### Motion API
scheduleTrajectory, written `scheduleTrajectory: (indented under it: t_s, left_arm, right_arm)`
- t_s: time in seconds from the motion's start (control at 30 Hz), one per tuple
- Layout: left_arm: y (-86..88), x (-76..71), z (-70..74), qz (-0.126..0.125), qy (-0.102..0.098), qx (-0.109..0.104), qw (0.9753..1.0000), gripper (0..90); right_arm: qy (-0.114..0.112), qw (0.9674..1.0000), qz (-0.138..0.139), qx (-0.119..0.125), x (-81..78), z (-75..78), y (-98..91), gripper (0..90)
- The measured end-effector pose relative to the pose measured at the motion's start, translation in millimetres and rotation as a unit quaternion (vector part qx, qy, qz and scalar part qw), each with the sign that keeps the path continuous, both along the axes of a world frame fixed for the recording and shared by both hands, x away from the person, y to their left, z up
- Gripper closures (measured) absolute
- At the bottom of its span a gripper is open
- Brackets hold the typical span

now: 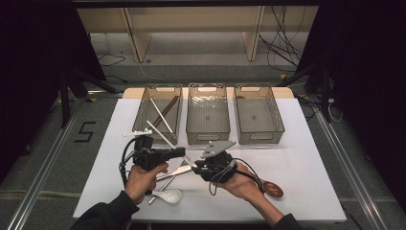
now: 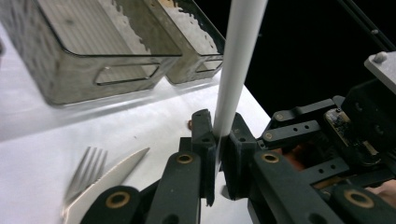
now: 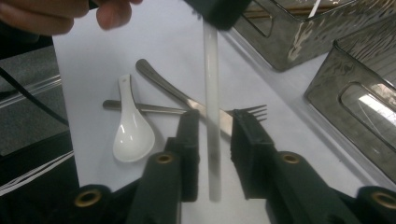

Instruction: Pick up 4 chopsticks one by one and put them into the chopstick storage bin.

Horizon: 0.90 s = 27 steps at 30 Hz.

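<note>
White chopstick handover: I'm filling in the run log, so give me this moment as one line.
left hand-held gripper: shut on white chopstick | right hand-held gripper: open around it | fork, knife: on table

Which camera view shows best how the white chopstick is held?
The left gripper view: there the left gripper has its jaws shut on the white chopstick, seen close. The right gripper view shows the chopstick between the right gripper's open jaws, not pressed. In the high view it is a thin, small line.
</note>
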State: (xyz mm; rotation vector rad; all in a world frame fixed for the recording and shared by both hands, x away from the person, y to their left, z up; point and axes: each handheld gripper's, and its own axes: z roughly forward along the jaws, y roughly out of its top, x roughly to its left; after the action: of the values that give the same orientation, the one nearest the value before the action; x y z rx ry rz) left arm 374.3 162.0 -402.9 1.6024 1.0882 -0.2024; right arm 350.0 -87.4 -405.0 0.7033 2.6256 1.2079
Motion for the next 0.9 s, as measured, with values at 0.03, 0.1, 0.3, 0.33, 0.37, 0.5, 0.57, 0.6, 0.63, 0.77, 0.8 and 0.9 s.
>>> scheduleTrajectory:
  t_s: [0.03, 0.1, 0.3, 0.33, 0.37, 0.5, 0.57, 0.6, 0.63, 0.77, 0.8, 0.9]
  left_arm:
    - [1.8, 1.4, 1.1, 0.0, -0.001, 0.001, 1.0, 83.9]
    - [7.8, 5.5, 4.2, 0.006, 0.0, -0.001, 1.0, 83.8]
    - [30.8, 20.2, 12.2, 0.032, 0.002, -0.002, 0.9995, 83.8]
    - [34.5, 22.2, 14.1, 0.036, 0.0, -0.001, 0.9993, 83.8]
    - [38.3, 24.1, 16.3, 0.04, -0.003, 0.003, 0.9992, 83.8]
    - [53.8, 30.9, 24.9, 0.061, -0.016, 0.013, 0.9979, 83.7]
    - [60.2, 34.3, 29.2, 0.069, -0.02, 0.018, 0.9972, 83.7]
    - [62.7, 36.4, 31.3, 0.073, -0.023, 0.02, 0.9969, 83.7]
    - [64.6, 38.7, 33.3, 0.076, -0.025, 0.024, 0.9965, 83.7]
    - [70.0, 50.2, 41.0, 0.088, -0.032, 0.035, 0.995, 83.7]
    - [71.3, 53.9, 43.0, 0.093, -0.034, 0.036, 0.9945, 83.7]
    - [75.1, 62.3, 46.1, 0.102, -0.033, 0.038, 0.9936, 83.7]
  right_arm:
    - [0.001, 1.0, -0.002, -0.001, 0.3, 0.3, -0.9, 68.7]
    - [0.004, 1.0, -0.004, -0.001, 0.1, 1.1, -2.8, 64.6]
    - [0.001, 0.9999, -0.013, -0.003, -1.5, 3.3, -9.3, 49.4]
    - [0.002, 0.9999, -0.015, -0.004, -1.4, 3.4, -11.0, 47.1]
    - [0.001, 0.9998, -0.02, -0.005, -1.5, 3.7, -12.6, 45.5]
    - [0.001, 0.9994, -0.035, -0.007, 0.1, 4.4, -21.5, 42.7]
    - [0.004, 0.9992, -0.039, -0.009, 1.2, 4.2, -25.7, 41.9]
    - [0.004, 0.999, -0.044, -0.009, 1.3, 3.9, -27.0, 41.7]
    - [0.004, 0.999, -0.044, -0.011, 1.4, 3.6, -28.6, 41.5]
    - [0.007, 0.9988, -0.047, -0.011, -0.5, 3.3, -31.5, 39.8]
    - [0.008, 0.9988, -0.047, -0.01, -0.9, 3.5, -32.3, 39.3]
    - [0.007, 0.9988, -0.047, -0.01, -1.8, 4.1, -35.5, 38.8]
